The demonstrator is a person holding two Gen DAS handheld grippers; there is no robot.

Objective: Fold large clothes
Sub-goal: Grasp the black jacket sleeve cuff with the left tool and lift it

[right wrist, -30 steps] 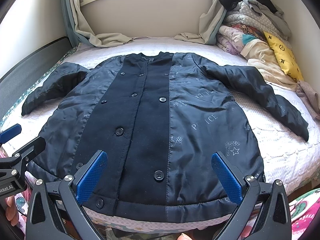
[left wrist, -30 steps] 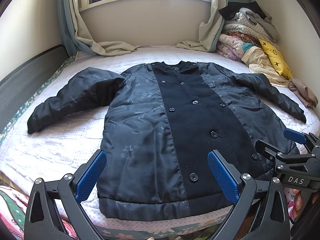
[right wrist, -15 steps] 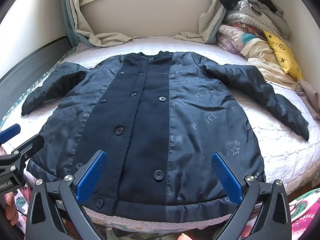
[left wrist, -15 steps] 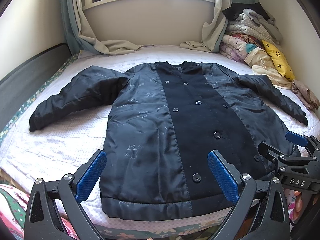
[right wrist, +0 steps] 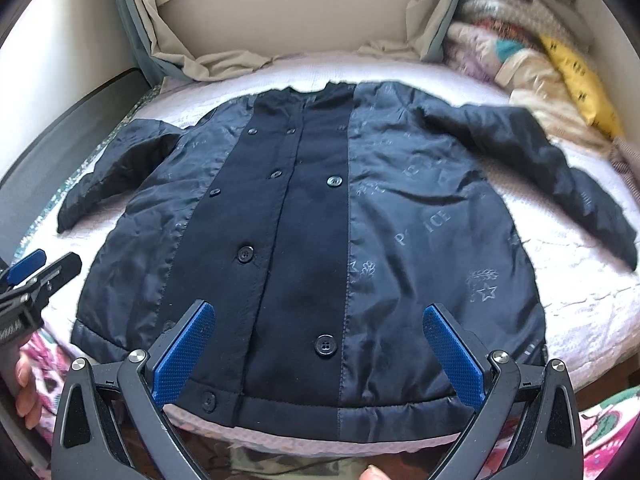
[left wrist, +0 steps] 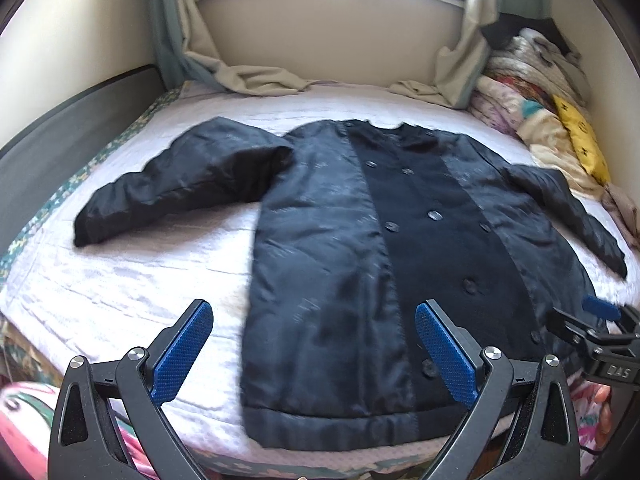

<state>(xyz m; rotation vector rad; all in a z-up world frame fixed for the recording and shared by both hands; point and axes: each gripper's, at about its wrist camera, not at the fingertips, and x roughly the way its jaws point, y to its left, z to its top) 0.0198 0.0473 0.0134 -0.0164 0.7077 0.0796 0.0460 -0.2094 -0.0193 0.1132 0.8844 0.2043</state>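
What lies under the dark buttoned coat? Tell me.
The dark buttoned coat lies spread flat on a pale quilted bedspread, which shows all around it. Anything between coat and bedspread is covered and cannot be seen.

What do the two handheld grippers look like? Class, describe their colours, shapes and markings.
The left gripper and right gripper match: black angular frames with triangular cut-outs, silver round bolts at the joints, and two fingers faced with blue, finely dotted pads. Seen from the left wrist view, the right gripper's body carries pale lettering reading "DAS". No cables or sleeves are visible.
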